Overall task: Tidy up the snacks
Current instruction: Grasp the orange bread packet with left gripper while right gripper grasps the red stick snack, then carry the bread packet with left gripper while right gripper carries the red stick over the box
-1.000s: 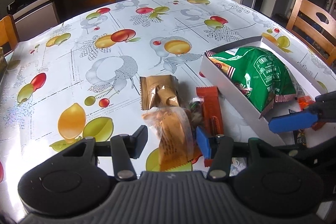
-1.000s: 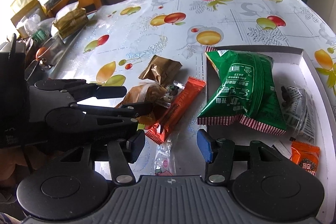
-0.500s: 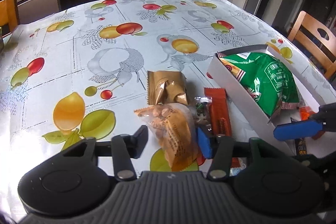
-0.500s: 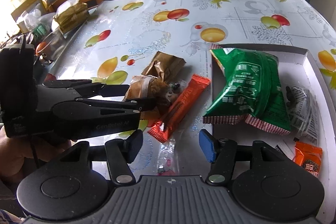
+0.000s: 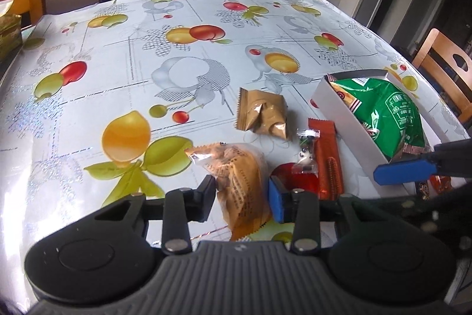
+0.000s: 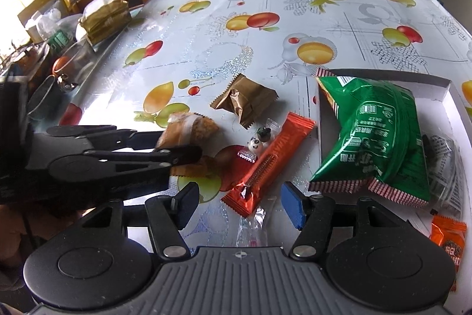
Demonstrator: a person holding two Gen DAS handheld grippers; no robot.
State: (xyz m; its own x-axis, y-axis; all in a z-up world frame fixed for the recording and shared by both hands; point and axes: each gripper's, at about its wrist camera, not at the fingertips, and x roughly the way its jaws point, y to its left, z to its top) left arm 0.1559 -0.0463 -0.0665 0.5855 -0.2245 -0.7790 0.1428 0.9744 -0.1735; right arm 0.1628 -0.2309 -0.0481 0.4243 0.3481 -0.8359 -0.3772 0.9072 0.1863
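Item: orange snack packet (image 5: 240,182), near on counter (image 5: 118,73); light, soft, crinkly, crushable; take mid-body. Left tool (image 5: 242,195) closing around it; right tool (image 6: 239,204) released, empty.

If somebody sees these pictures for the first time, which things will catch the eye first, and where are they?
First the big green snack bag, lying in the white box at the right. Next the loose snacks left of the box: an orange bar and a brown packet. The left hand-held gripper is closing around a yellow-orange packet.
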